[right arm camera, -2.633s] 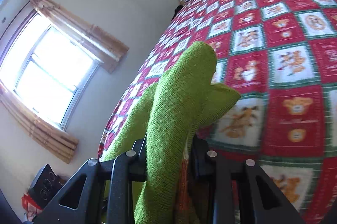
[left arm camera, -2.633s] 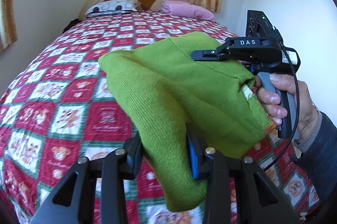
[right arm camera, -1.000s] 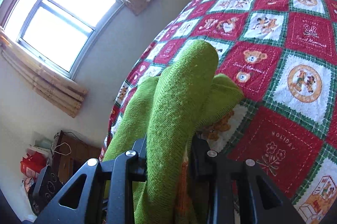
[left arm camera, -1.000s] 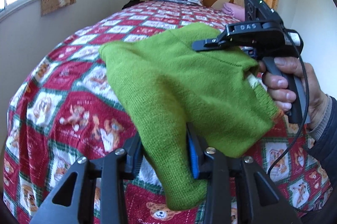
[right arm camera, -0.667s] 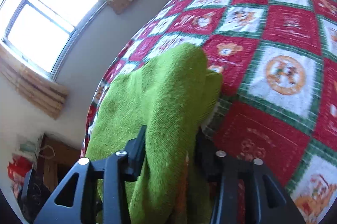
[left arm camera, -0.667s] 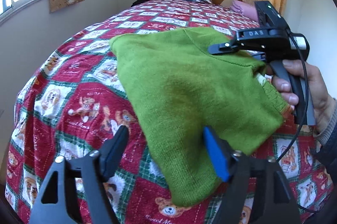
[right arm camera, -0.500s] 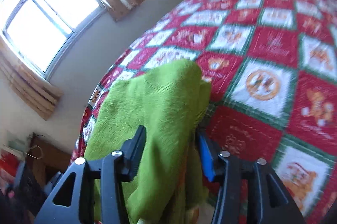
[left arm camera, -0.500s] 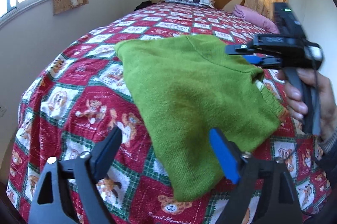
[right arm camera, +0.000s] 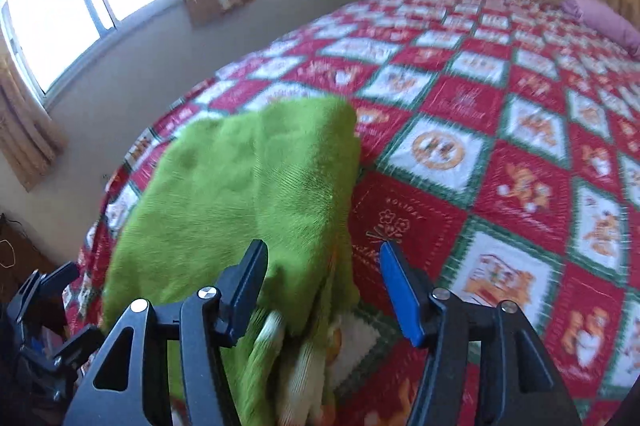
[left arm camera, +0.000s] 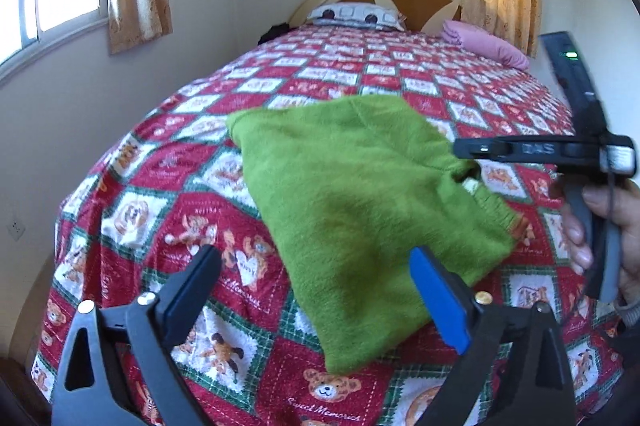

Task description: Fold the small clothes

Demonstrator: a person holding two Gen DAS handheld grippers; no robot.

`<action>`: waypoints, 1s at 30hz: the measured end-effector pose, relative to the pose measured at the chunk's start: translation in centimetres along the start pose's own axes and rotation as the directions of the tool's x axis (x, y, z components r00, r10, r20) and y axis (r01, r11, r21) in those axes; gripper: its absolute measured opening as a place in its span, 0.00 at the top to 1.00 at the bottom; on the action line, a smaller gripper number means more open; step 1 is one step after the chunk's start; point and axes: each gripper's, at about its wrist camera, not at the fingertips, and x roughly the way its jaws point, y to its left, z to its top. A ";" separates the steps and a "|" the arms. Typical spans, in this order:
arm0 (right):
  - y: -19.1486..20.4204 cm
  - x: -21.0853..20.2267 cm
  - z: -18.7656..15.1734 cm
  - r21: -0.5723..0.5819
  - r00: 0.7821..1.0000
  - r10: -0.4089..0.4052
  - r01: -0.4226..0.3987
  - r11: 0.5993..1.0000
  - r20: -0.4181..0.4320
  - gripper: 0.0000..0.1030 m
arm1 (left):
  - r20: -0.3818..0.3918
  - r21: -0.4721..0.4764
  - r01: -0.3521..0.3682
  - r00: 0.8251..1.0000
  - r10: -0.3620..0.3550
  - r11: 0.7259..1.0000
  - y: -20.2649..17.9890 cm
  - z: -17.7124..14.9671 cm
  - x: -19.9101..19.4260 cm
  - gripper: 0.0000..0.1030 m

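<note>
Sweater (left arm camera: 360, 201) lies folded on quilt (left arm camera: 168, 169), both claws opening.

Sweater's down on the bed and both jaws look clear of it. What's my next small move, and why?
Probably back both grippers off. The green sweater lies folded on the quilt; the left gripper and right gripper are opening, pads off the knit, so nothing should drag.
</note>
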 end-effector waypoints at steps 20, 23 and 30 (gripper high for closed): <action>4.5 -13.9 -4.3 -0.014 0.980 -0.042 0.046 0.999 0.192 0.38 | 0.124 0.024 0.016 0.992 -0.019 1.000 -2.1 1.4 -4.9 0.01; 4.5 -14.5 -4.5 -0.011 0.978 -0.039 0.042 0.999 0.204 0.37 | 0.132 0.025 0.016 0.991 -0.019 1.000 -2.2 1.5 -5.2 0.01; 5.0 -14.8 -4.6 -0.017 0.976 -0.034 0.039 0.999 0.214 0.37 | 0.135 0.024 0.014 0.991 -0.017 1.000 -2.3 1.4 -5.4 0.01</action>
